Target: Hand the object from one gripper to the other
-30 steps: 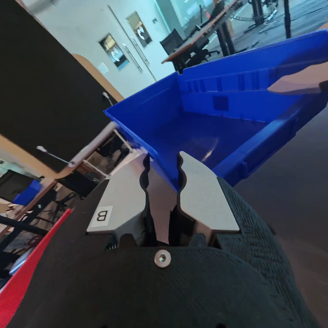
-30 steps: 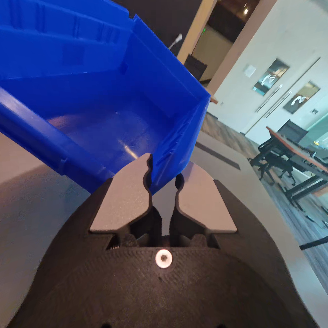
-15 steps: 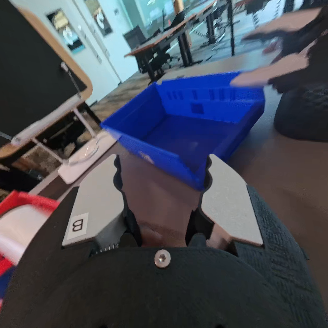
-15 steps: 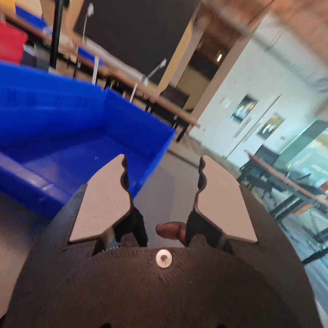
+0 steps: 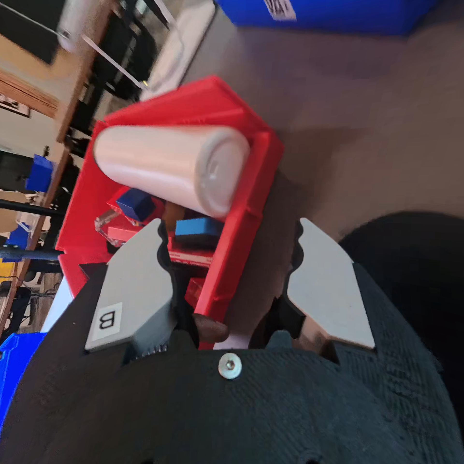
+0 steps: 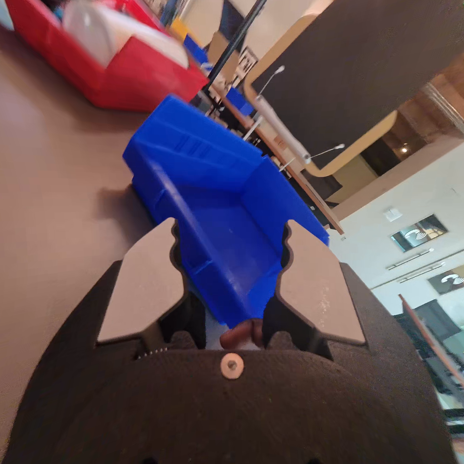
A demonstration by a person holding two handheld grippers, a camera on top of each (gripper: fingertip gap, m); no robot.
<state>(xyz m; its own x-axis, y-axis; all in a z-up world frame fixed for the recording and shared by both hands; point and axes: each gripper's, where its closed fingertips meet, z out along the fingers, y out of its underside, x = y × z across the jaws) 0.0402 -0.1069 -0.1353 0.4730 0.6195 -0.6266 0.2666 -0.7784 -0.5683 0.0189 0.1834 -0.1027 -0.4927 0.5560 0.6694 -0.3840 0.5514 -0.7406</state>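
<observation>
The left gripper (image 5: pixel 229 247), jaws wide and empty, faces the white cylinder (image 5: pixel 165 168) lying across the red bin (image 5: pixel 241 251) just ahead; it should straddle the cylinder's middle squarely. The right gripper (image 6: pixel 229 247) waits wide over the blue bin (image 6: pixel 226 200).

blue bin (image 6: pixel 226 200) empty | brown table (image 6: pixel 50 175) | dark board (image 6: pixel 351 75), possibly a screen

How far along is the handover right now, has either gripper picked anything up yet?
Nothing looks done yet. The left gripper is open and empty, pointed at the red bin, where a white cylinder lies across smaller items. The right gripper is also open and empty, facing the empty blue bin. Picking an object, passing it between grippers and releasing all remain.
</observation>
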